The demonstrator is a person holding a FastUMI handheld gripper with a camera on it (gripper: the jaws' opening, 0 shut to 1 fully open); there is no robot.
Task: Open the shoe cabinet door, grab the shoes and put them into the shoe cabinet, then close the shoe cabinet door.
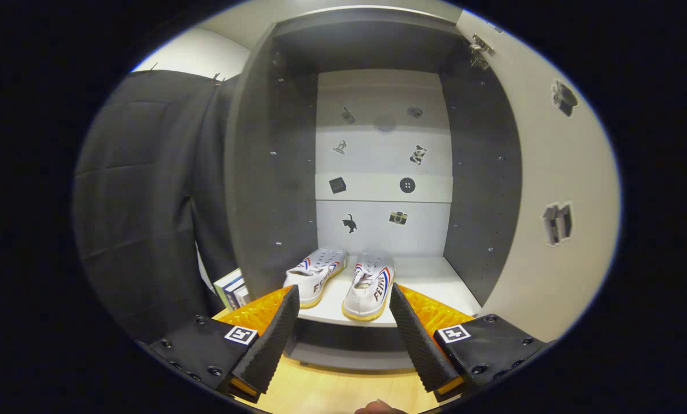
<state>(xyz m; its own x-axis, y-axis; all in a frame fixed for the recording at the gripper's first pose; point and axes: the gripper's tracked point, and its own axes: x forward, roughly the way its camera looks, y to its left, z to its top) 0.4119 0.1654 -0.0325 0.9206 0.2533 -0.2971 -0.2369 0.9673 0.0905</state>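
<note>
White shoes [343, 279] sit inside the open shoe cabinet [274, 172].
Just beyond the spread, empty gripper [343, 299], they rest side by side on the bottom shelf [429, 282]; door [556, 190] swung right, books [232, 287] left.

We hold our claw [344, 302] level and pointing straight ahead, its two fingers [274, 339] spread wide apart with nothing between them. The ribbed inner pads face each other across the open gap, and both fingers angle slightly outward from base to tip. Each finger's mount carries a small square marker on its upper face. At the very bottom, between the finger bases, we see a small part of our hand [377, 407].
</note>
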